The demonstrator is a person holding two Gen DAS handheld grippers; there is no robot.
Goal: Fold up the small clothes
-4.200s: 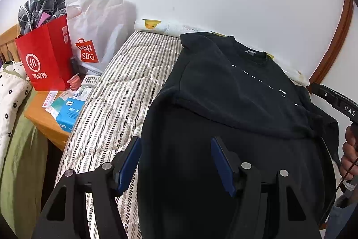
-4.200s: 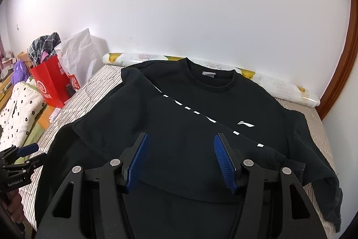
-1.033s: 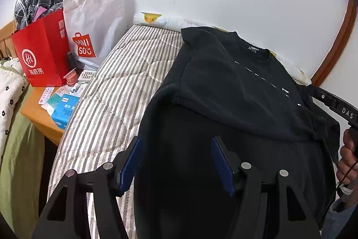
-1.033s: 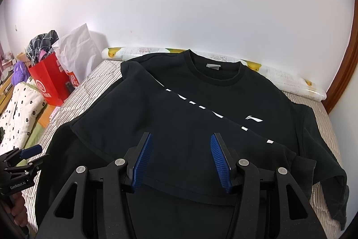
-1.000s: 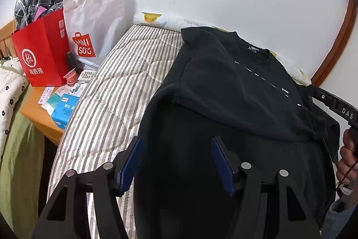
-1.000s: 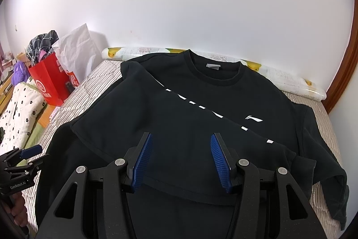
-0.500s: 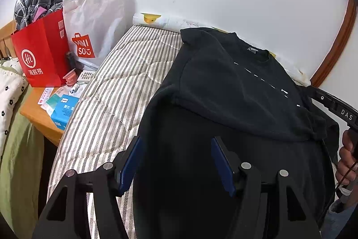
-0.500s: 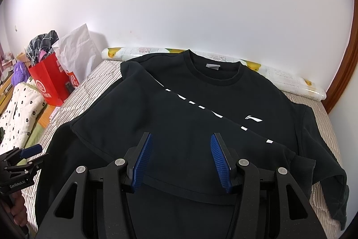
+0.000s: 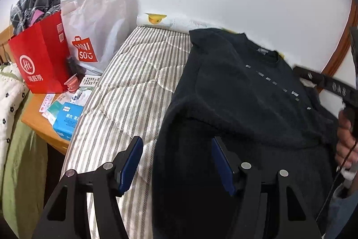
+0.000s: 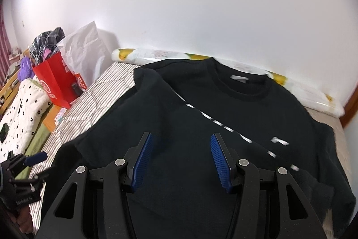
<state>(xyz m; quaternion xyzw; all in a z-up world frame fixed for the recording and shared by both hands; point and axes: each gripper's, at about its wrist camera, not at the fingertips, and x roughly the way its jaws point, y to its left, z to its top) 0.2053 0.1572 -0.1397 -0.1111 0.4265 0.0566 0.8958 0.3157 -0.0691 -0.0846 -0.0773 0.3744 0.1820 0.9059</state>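
A black sweatshirt [image 9: 241, 91] with a white dashed line across the chest lies spread on the striped bed [image 9: 134, 86]; its left sleeve is folded in across the front. It fills the right wrist view [image 10: 223, 109]. My left gripper [image 9: 176, 162] is open and empty, hovering over the sweatshirt's lower left edge. My right gripper [image 10: 181, 158] is open and empty above the lower middle of the sweatshirt. The right gripper also shows at the right edge of the left wrist view [image 9: 331, 84], and the left gripper shows at the bottom left of the right wrist view [image 10: 24, 162].
A red paper bag [image 9: 40, 59] and a white Miniso bag [image 9: 94, 28] stand left of the bed. A wooden bedside table [image 9: 42, 124] holds a blue box [image 9: 67, 120] and small items. A rolled mat [image 10: 156, 55] lies along the white wall. A wooden door frame [image 9: 340, 53] stands at right.
Both views are blurred by motion. The right gripper has moved forward and left over the sweatshirt; in the left wrist view it now sits higher at the right edge. Both grippers stay open.
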